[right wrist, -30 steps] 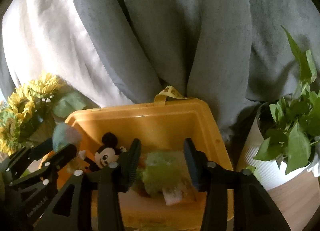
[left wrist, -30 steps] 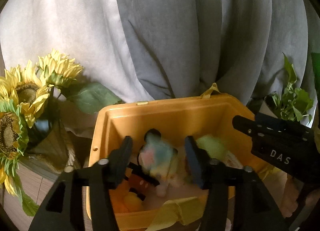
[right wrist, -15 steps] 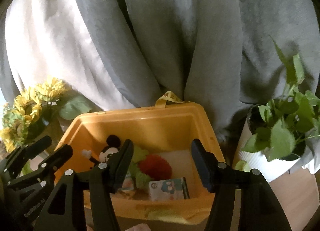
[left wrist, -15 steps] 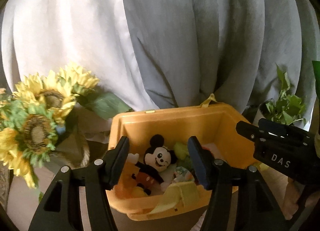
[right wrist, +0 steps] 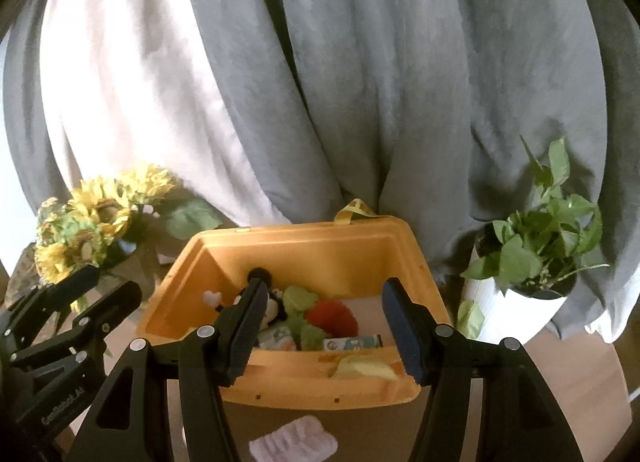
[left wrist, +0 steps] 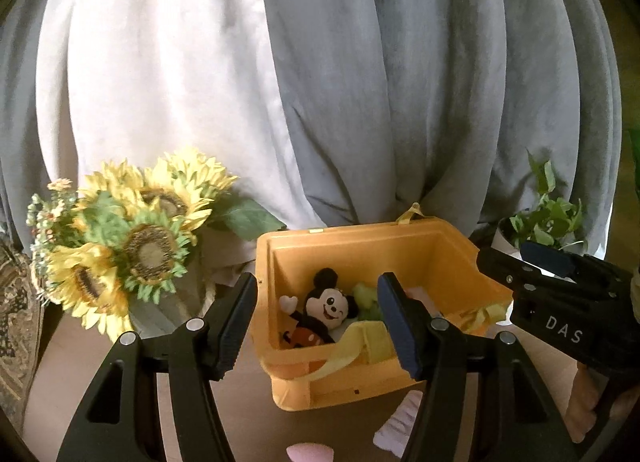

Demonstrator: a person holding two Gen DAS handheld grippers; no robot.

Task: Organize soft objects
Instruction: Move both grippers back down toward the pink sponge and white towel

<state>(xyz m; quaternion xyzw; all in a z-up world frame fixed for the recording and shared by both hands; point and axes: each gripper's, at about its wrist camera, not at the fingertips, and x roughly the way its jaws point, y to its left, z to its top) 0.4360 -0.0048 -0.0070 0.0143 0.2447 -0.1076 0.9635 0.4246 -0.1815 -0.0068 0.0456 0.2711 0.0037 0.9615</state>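
Observation:
An orange bin (left wrist: pixel 360 238) (right wrist: pixel 304 238) stands on the wooden table in front of the curtain. Inside it lie a Mickey Mouse plush (left wrist: pixel 324 310) (right wrist: pixel 272 306), a green plush (left wrist: pixel 366 298) (right wrist: pixel 298 298), a red plush (right wrist: pixel 332 316) and a small printed card (right wrist: pixel 352 342). A yellow cloth (left wrist: pixel 360 342) (right wrist: pixel 362 368) hangs over the near rim. My left gripper (left wrist: pixel 316 314) (right wrist: pixel 80 302) hovers open, short of the bin, with nothing held. My right gripper (right wrist: pixel 325 302) (left wrist: pixel 552 294) is beside it, also open with nothing between its fingers.
A sunflower bouquet (left wrist: pixel 132 246) (right wrist: pixel 88 222) stands left of the bin. A potted green plant (right wrist: pixel 528 262) (left wrist: pixel 548 218) in a white pot is on the right. A pale pink ribbed cloth (right wrist: pixel 294 442) (left wrist: pixel 400 422) and a pink item (left wrist: pixel 308 452) lie on the table before the bin.
Both grippers have drawn back and upward from the bin. The pastel plush and the green plush seen between their fingers a second ago are no longer between them.

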